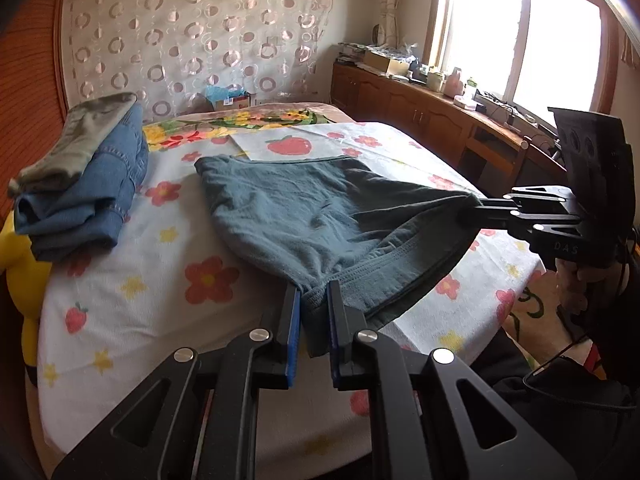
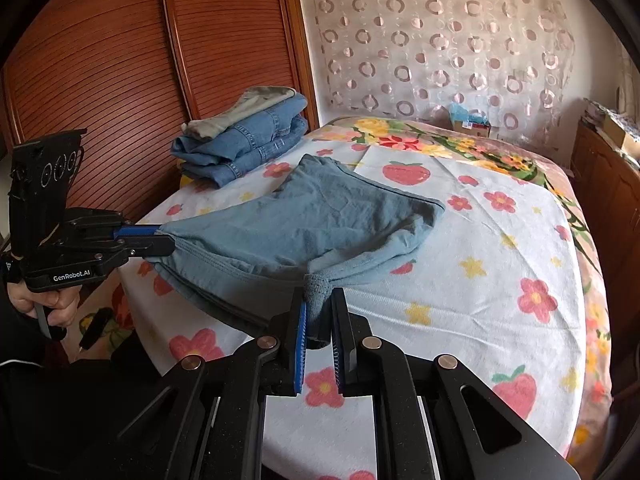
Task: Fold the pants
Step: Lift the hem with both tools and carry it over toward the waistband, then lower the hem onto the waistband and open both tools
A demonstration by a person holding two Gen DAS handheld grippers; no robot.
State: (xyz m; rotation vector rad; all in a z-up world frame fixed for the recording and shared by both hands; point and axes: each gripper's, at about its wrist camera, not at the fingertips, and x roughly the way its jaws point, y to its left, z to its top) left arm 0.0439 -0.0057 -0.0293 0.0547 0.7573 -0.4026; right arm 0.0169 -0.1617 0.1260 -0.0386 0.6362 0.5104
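Teal-grey soft knit pants (image 1: pixel 320 216): spread across the near half of the bed, far end lying flat, near waistband edge lifted off the sheet.
Left gripper (image 1: pixel 314 320): pressed onto a bunched corner of the waistband, blue pads squeezing fabric at the near left end.
Right gripper (image 2: pixel 319 312): pinching the other waistband corner, further right, cloth knotted between its pads.
Reason for the hold: both corners gripped apart, likely to keep the edge taut for carrying over in one even fold.
White sheet printed with red flowers and strawberries (image 2: pixel 500 264): beneath the pants, open cloth beyond for the fold.
Folded blue jeans under an olive garment (image 1: pixel 84 184): stacked far left, well apart from the pants.
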